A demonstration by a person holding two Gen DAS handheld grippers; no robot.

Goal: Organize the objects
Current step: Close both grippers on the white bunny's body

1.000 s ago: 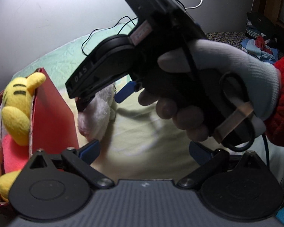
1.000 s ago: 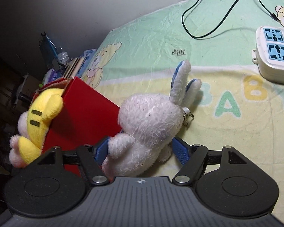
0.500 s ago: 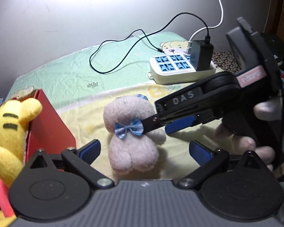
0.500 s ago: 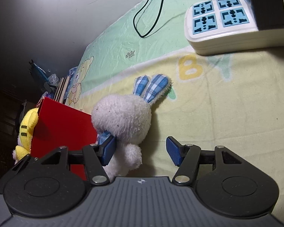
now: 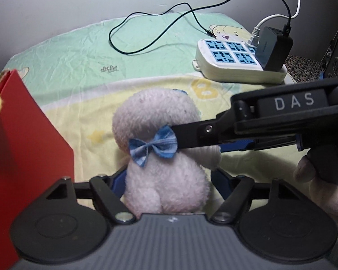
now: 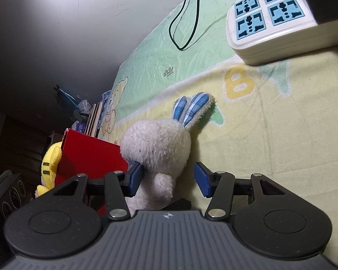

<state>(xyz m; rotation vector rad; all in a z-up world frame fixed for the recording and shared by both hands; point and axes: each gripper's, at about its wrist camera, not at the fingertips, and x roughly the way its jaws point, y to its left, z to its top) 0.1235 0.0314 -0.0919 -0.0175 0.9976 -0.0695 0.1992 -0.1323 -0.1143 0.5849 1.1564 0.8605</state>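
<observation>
Left wrist view: the plush rabbit (image 5: 164, 157) lies on the blanket (image 5: 78, 67), just right of the red box (image 5: 29, 139). The left gripper (image 5: 169, 180) stands apart, its blue pads flanking the rabbit's lower body. The right gripper (image 5: 198, 139) reaches in from the right at the bow, one finger across the neck.

Right wrist view: the rabbit (image 6: 157, 148) lies with its ears pointing away from the box (image 6: 90, 155). The right gripper (image 6: 169, 177) is spread, the left pad touching the neck and the right pad clear of it. Both tools sit at the rabbit; I judge that the right need only close.

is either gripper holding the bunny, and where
Neither yet: both grippers, left and right, are open, straddling the white bunny lying on the blanket.
</observation>
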